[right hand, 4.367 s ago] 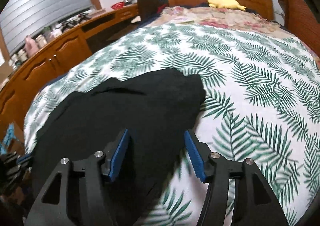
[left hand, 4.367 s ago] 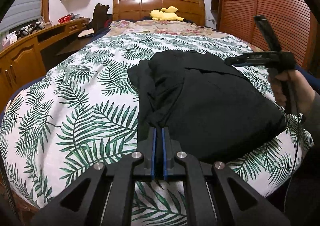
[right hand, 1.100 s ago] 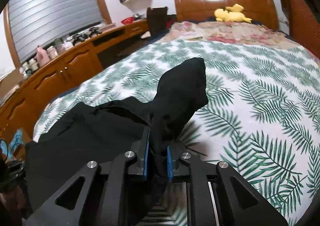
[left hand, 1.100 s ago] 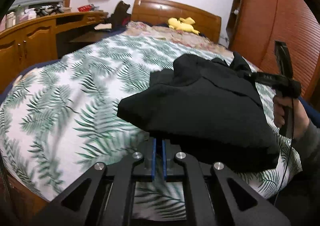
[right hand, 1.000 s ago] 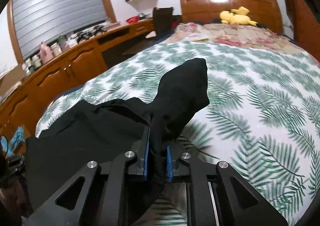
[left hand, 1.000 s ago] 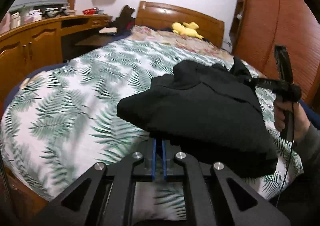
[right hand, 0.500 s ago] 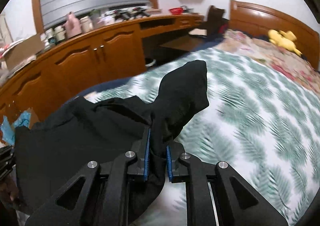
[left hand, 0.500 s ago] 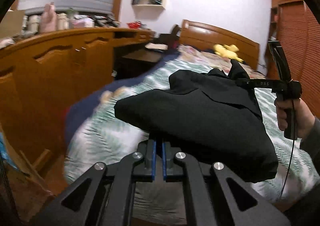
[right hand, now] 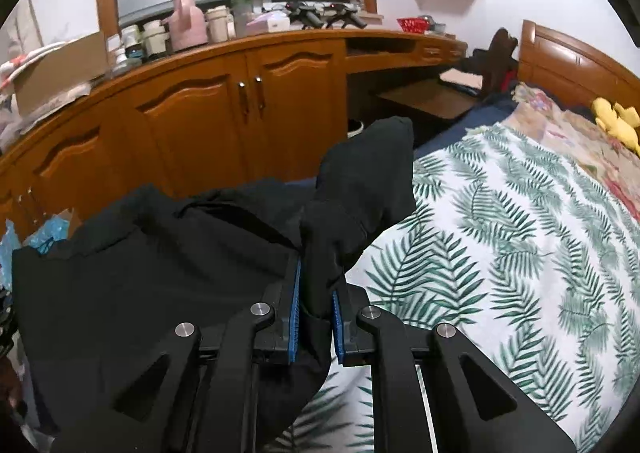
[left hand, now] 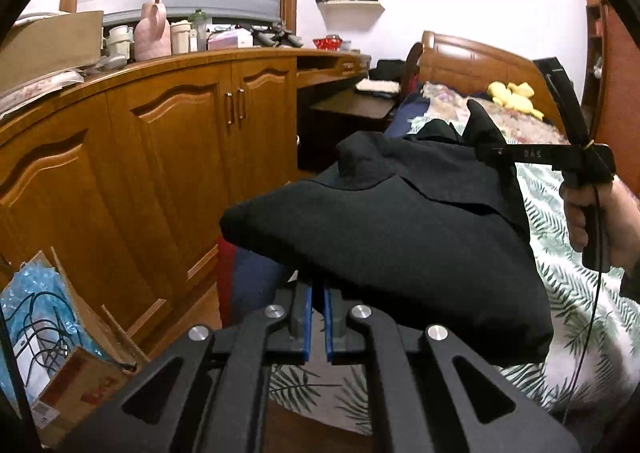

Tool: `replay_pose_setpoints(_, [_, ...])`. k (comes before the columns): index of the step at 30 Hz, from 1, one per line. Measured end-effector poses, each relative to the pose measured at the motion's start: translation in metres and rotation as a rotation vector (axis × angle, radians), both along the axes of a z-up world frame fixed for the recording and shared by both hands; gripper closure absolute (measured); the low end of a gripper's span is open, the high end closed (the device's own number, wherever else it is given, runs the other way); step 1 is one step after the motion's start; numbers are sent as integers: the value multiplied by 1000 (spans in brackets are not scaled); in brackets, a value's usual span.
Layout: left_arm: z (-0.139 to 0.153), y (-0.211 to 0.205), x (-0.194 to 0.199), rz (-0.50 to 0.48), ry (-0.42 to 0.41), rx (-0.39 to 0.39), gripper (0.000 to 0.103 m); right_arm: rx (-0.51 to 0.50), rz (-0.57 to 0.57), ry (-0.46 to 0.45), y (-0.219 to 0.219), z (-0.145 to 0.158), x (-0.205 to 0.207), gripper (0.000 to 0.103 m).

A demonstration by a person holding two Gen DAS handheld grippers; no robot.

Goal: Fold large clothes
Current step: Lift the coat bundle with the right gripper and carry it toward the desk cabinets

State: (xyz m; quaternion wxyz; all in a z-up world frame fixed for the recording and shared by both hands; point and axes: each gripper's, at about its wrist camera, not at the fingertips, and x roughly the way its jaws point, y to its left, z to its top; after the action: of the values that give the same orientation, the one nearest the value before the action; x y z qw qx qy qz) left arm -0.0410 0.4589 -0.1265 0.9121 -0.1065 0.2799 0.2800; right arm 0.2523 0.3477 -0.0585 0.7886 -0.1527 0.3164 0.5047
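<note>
Both grippers hold the black garment (left hand: 392,237) in the air: the left gripper (left hand: 317,323) and the right gripper (right hand: 314,317) each pinch its edge, beside the bed (right hand: 520,237).

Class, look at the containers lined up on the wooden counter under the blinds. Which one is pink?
The tall jug with a handle and spout. It is the only pink one; the cups and jars beside it are white or cream.
</note>
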Motion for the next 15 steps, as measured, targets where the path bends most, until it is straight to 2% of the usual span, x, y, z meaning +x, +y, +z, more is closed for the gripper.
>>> replay_pose_setpoints(10, [-7,-2,11,5,55,-19,100,-87,-24,1,-4,-24,-2,90])
replay_pose_setpoints(14, [-7,-1,10,13,58,-42,100,-100,-44,-1,-11,-23,-6,82])
replay_pose_setpoints(15, [-7,-1,9,17,53,-50,99,-103,-42,-10,-15,-21,-8,76])
